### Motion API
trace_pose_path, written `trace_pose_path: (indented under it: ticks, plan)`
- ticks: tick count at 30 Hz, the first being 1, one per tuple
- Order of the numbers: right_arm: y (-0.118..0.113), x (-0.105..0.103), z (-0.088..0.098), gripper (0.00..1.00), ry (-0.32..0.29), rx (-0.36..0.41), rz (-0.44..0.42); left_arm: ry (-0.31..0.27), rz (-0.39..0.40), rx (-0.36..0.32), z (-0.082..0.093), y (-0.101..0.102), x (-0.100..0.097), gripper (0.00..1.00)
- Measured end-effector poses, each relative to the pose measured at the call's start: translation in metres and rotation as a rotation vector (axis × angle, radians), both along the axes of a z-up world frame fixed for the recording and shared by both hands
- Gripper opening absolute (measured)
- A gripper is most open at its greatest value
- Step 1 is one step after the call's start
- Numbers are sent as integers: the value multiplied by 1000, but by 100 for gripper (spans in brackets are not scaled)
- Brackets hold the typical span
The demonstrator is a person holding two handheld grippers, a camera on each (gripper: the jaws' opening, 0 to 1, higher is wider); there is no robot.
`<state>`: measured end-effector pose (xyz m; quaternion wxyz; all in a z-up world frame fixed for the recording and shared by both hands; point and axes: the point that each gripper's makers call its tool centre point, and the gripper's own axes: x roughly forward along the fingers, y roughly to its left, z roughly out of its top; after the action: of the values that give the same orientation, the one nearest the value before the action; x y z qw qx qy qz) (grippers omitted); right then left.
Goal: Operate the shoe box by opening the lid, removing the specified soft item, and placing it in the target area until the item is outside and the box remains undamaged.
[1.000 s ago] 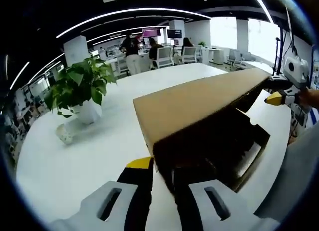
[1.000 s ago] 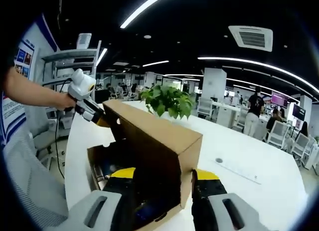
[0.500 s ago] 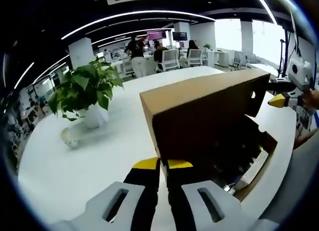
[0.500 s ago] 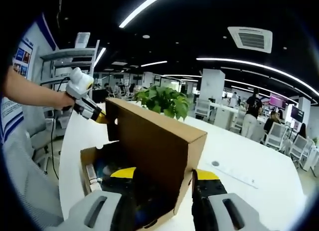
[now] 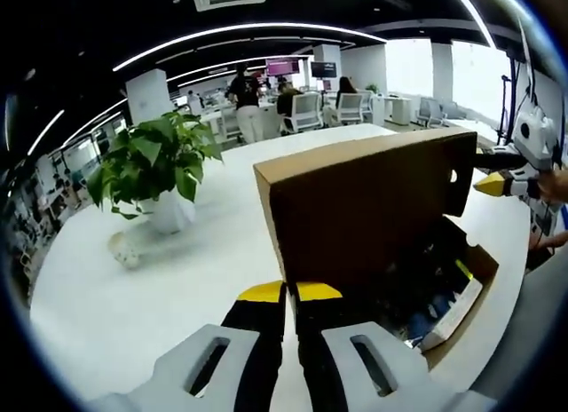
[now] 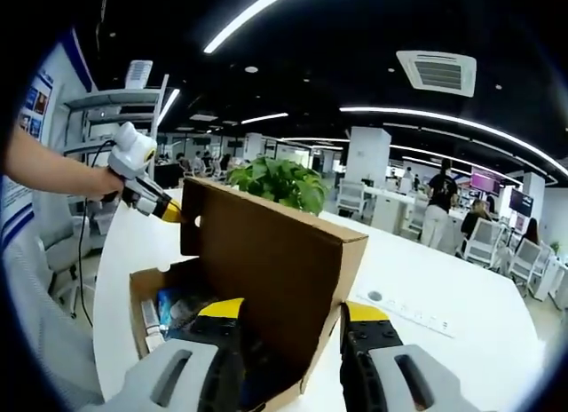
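Both grippers clamped the brown cardboard shoe box's raised lid (image 5: 364, 208): left gripper (image 5: 291, 297), right gripper (image 6: 288, 310). Lid stood near upright over the open brown cardboard box (image 6: 151, 292).

**Box open, lid upright**

The brown cardboard box (image 5: 448, 292) sits on the white counter (image 5: 133, 288), its lid (image 5: 364, 208) raised nearly vertical. Dark and blue contents (image 6: 177, 305) lie inside, too unclear to identify.

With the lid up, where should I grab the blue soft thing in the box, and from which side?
Take the blue item by its topmost part, coming straight down through the open top on the side away from the raised lid. The lid closes off the hinge side, and the walls of the box block a sideways approach. The item's exact shape is hard to tell.
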<state>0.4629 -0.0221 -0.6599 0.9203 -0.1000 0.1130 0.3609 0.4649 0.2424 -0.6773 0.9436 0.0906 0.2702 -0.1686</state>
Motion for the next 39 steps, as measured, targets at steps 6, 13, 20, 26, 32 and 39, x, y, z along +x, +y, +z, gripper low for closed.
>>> trace_pose_path:
  ticks: [6,13,20,26,32,39]
  plan:
    - [-2,7,-1,37,-1,6,-2,-11,2,1,1,1,4,0]
    - [-3,11,-6,35,-1,-5,-17,-7,6,-14,2,1,9,0]
    - [-10,11,-22,33,11,-44,-59,-7,3,-14,3,0,12,0]
    - [-17,8,-38,24,48,-79,-93,-7,4,-17,3,0,17,0]
    - [-21,5,-52,16,76,-116,-106,-6,6,-24,3,2,23,0]
    - [-25,4,-59,6,81,-134,-122,0,-6,-15,3,2,26,0]
